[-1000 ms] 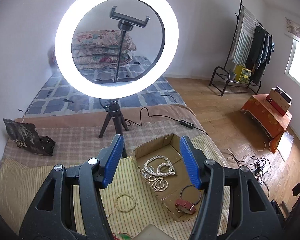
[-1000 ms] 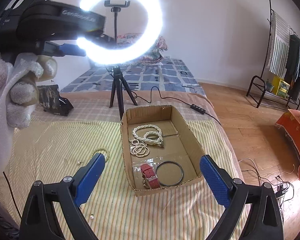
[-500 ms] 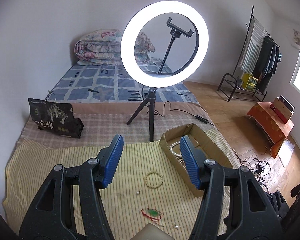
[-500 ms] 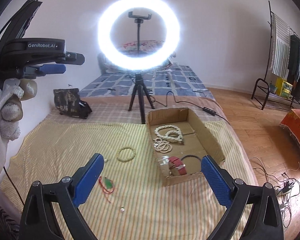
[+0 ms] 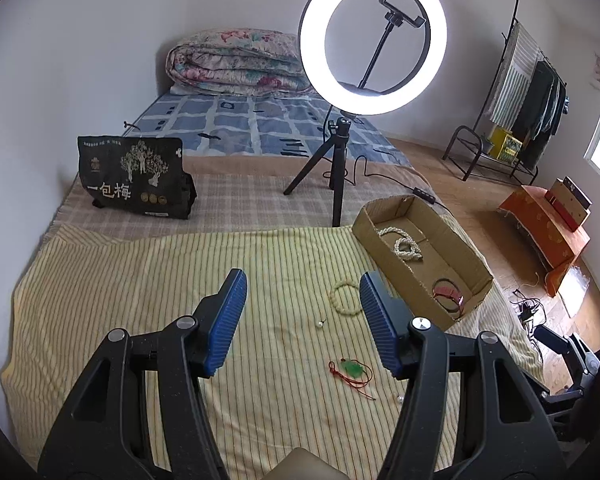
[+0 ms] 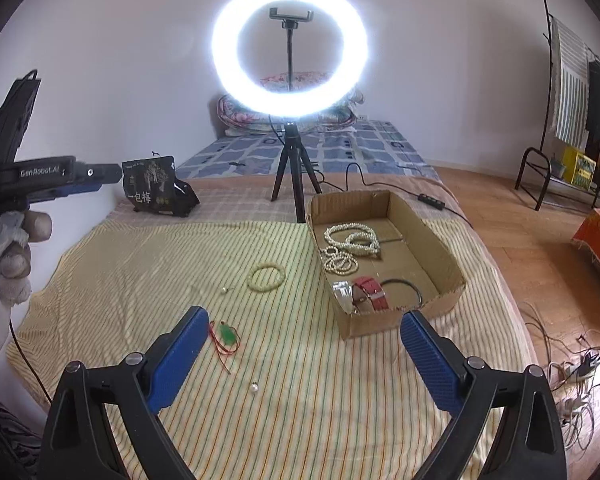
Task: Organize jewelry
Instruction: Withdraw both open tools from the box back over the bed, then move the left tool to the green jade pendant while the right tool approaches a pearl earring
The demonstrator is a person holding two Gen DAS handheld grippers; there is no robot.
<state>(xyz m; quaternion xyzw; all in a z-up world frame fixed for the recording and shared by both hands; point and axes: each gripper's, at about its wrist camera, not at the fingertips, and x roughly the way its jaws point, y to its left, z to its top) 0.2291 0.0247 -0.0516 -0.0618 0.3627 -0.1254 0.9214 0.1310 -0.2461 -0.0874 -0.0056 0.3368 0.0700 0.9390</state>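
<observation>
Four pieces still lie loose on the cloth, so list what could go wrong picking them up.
1. The two loose pearls are tiny and round; open jaws may nudge them so they roll off the striped cloth.
2. The green pendant has a thin red cord that could snag or slip out.
3. The bead bracelet lies flat, so the jaws may pinch cloth too.

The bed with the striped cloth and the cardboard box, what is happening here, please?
A person is sorting jewelry into a cardboard box on a striped cloth, holding one pair of tongs in each hand. Both the left tongs and the right tongs are open and empty, above the cloth. The box already holds pearl necklaces, a red watch and a dark ring. A bead bracelet, a green pendant on red cord and two loose pearls lie outside it.
</observation>
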